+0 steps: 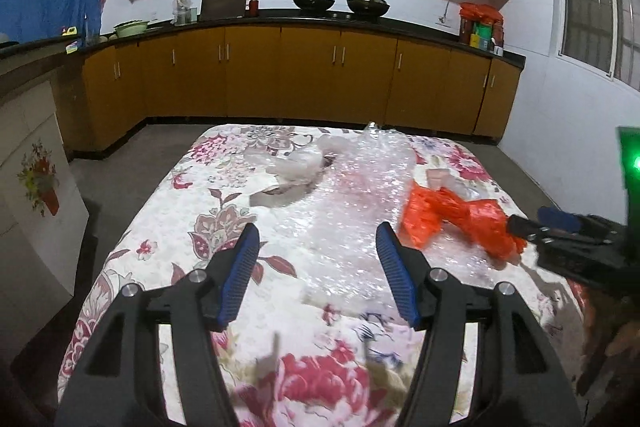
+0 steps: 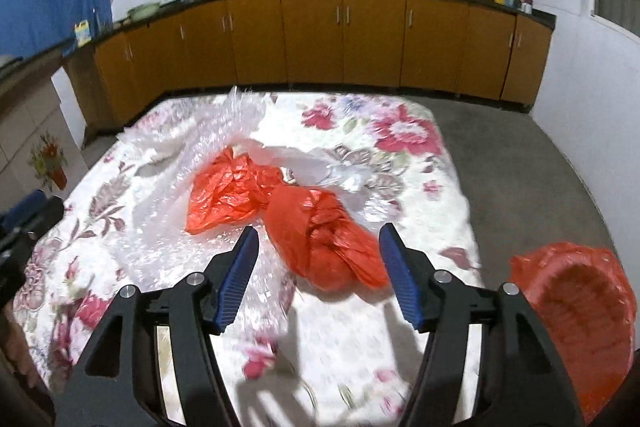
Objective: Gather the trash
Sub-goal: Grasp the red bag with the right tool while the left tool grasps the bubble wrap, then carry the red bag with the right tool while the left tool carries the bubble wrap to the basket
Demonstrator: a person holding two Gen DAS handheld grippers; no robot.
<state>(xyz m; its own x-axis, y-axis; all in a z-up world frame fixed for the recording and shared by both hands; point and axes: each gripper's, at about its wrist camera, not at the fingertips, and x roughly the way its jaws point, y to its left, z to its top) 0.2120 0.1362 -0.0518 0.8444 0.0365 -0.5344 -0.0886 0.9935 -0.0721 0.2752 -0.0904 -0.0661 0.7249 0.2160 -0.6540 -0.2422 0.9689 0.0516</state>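
Note:
An orange plastic bag (image 2: 320, 239) lies crumpled on the floral tablecloth (image 2: 400, 327), with a second orange lobe (image 2: 228, 191) behind it. My right gripper (image 2: 318, 239) is open, its blue pads on either side of the nearer lobe. The bag also shows in the left wrist view (image 1: 452, 219), with the right gripper (image 1: 560, 227) at its right end. A sheet of clear bubble wrap (image 1: 340, 211) lies across the table's middle, with white plastic scraps (image 1: 296, 163) beyond it. My left gripper (image 1: 318, 239) is open and empty above the bubble wrap.
A bin lined with an orange bag (image 2: 580, 311) stands on the floor to the right of the table. Wooden cabinets (image 1: 280, 75) and a black counter with woks run along the far wall. A white appliance with a flower print (image 1: 36, 187) stands at left.

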